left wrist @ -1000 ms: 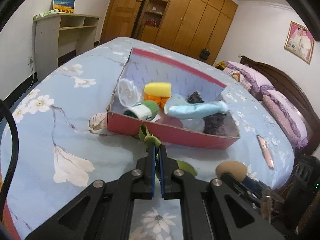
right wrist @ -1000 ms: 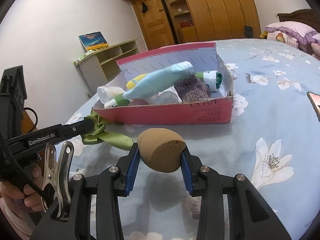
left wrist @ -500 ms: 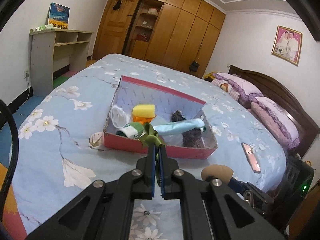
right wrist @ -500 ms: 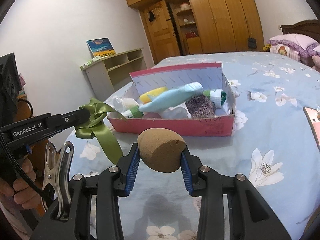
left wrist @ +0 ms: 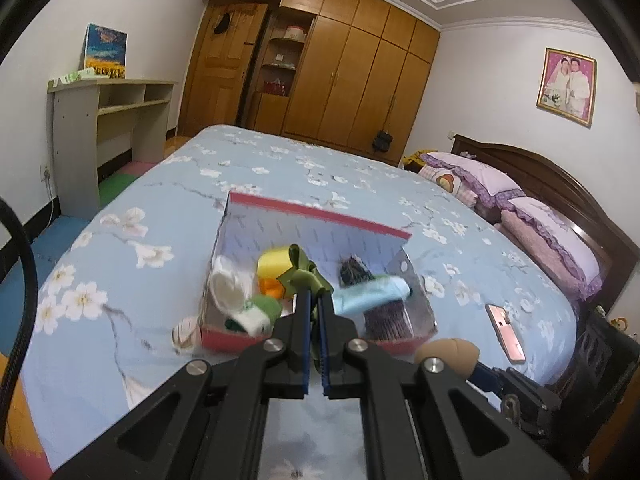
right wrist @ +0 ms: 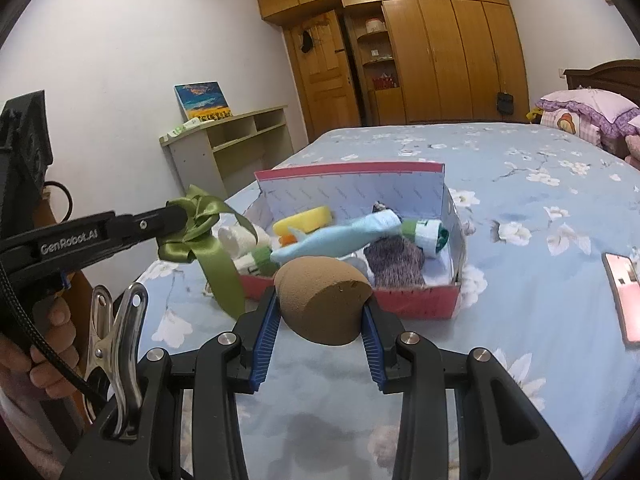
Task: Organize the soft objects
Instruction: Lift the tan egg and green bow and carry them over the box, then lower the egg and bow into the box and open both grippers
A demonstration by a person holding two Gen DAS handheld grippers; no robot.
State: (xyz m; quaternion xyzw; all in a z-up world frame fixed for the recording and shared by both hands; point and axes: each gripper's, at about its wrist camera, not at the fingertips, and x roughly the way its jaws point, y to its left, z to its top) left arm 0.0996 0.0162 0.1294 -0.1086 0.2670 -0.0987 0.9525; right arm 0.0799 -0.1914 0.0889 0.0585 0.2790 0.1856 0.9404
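Observation:
A red cardboard box [left wrist: 396,346] [right wrist: 416,300] sits on the bed and holds a yellow sponge [left wrist: 272,264], rolled socks, a light blue soft roll [right wrist: 332,238] and a dark fuzzy piece [right wrist: 396,258]. My left gripper [left wrist: 314,300] is shut on a green ribbon bow [left wrist: 302,272] [right wrist: 200,224], held in the air in front of the box. My right gripper [right wrist: 320,312] is shut on a brown egg-shaped sponge [right wrist: 324,300], also seen in the left wrist view [left wrist: 448,354], above the bed before the box.
The bed has a blue floral cover [left wrist: 160,208]. A pink phone [right wrist: 624,296] lies on it to the right of the box. Purple pillows [left wrist: 480,178] and a dark headboard are at the far right. A grey shelf desk [left wrist: 100,120] and wooden wardrobes stand behind.
Both grippers have risen and pulled back from the box; the ribbon bow is lifted off the bed and hangs in the air. The brown sponge stays gripped.

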